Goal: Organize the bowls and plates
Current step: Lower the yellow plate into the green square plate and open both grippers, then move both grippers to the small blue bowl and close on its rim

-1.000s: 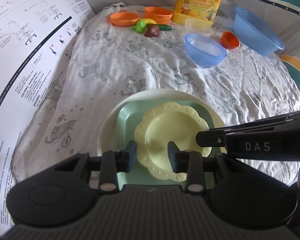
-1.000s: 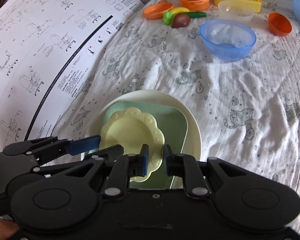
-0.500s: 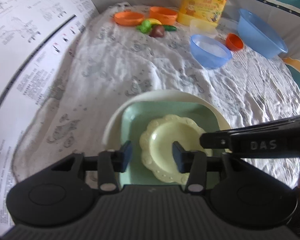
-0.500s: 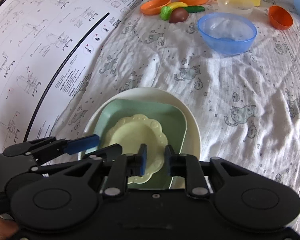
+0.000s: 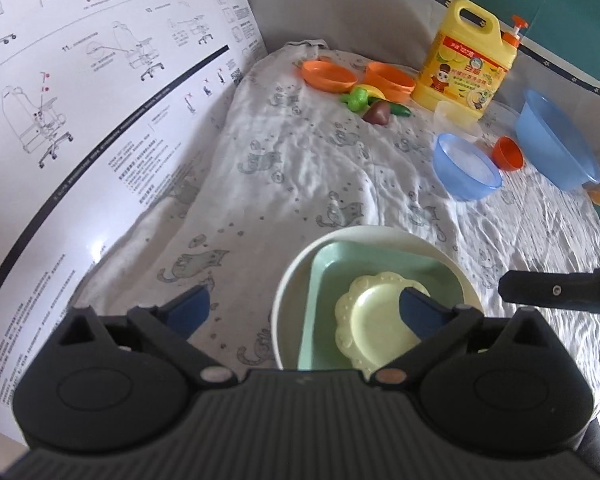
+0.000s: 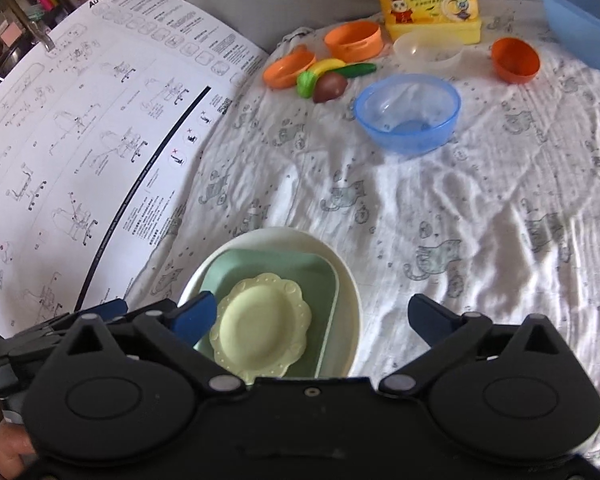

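A stack sits near me on the cat-print cloth: a small yellow scalloped plate lies in a green square plate, which lies in a white round plate. My left gripper is open and empty, above the stack's left side. My right gripper is open and empty, just above the stack. A small blue bowl, a clear bowl, an orange cup and a big blue basin stand farther back.
Orange dishes, toy vegetables and a yellow detergent jug stand at the back. A large printed instruction sheet rises on the left.
Both grippers opened wide and pulled up and back from the yellow plate, which stays on the green plate. The left gripper shifted to the left.
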A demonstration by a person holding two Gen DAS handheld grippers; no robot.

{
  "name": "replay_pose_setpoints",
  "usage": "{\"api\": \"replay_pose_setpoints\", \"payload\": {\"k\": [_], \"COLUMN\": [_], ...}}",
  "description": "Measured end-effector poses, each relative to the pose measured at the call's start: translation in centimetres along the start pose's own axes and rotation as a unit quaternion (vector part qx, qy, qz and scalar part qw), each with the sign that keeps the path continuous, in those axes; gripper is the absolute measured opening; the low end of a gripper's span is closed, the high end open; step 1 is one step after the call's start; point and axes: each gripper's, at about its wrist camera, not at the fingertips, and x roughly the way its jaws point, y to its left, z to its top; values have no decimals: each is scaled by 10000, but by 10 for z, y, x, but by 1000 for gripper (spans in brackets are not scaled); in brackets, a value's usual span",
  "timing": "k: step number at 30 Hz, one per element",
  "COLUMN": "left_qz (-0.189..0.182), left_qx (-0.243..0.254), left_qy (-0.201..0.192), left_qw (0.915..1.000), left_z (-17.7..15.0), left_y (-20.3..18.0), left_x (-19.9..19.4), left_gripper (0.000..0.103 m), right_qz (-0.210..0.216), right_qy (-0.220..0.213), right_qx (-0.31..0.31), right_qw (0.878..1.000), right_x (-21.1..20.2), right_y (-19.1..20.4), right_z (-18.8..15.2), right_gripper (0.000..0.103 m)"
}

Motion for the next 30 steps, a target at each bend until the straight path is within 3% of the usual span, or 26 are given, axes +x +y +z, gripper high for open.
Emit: {"api": "replay_pose_setpoints", "payload": {"k": [18,25,30], "left_qz": [-132,-489,-304], "left_qx": [950,799,1156], "left_qy": [-263,-220,-246], "left_qw": [9950,9954,9925], "left_z": [13,24,30], "left_y": [-78,-100,-122], "left_x": [0,14,29], "left_gripper": [103,103,103], "right_qz": [-195,-337,-408], "right_qy": [-493,-686,-785], "right_qx": [682,1006,1198], "right_qw": [9963,9920,9888], "right_x": [-37,-47,-49], "right_y": [-65,-99,-120], "right_z": [-7,-2,7], "right_gripper": [103,103,103]}}
